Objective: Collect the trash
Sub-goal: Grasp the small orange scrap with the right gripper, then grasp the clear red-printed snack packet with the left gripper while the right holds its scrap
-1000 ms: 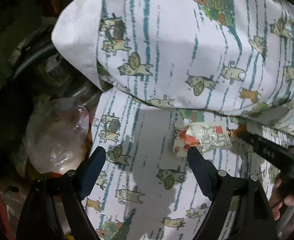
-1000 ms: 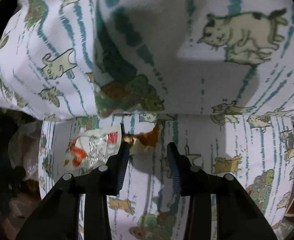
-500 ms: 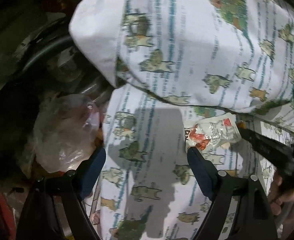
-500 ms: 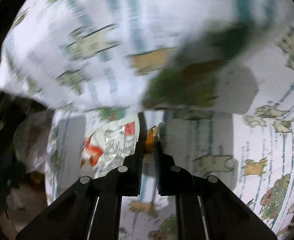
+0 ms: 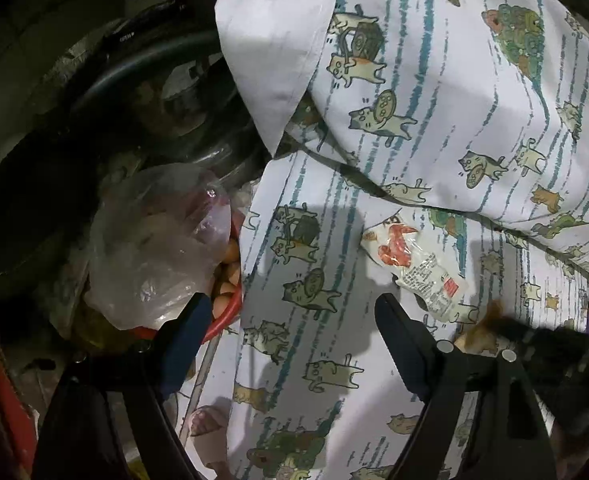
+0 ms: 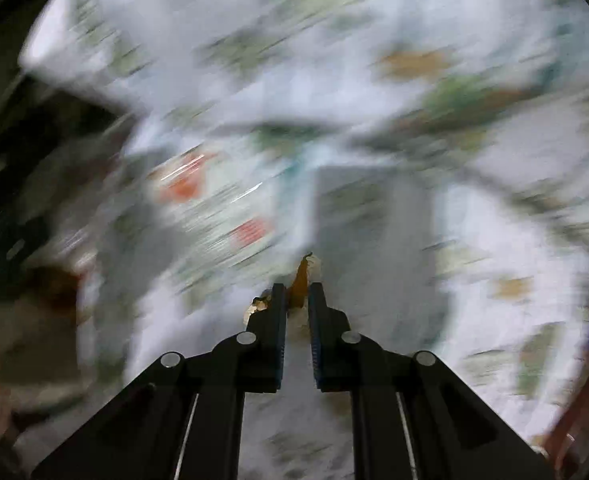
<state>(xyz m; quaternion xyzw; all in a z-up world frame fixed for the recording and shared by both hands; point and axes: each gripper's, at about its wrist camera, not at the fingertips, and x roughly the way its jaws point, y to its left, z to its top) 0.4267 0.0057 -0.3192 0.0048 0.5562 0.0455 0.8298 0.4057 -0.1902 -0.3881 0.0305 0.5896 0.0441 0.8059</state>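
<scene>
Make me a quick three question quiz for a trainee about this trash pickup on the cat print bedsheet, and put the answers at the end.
1. True or false: the left tongs are clamped on the white and red wrapper.
2. What do the right tongs hold: A) a brown scrap, B) a pillow, C) a bottle?
3. Fill in: beside the sheet, a clear plastic bag rests on a red ____.

Key: 1 false; 2 A; 3 bowl.

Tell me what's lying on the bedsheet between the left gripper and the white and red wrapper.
Nothing: in the left wrist view only bare cat-print sheet separates the open left gripper from the wrapper.
</scene>
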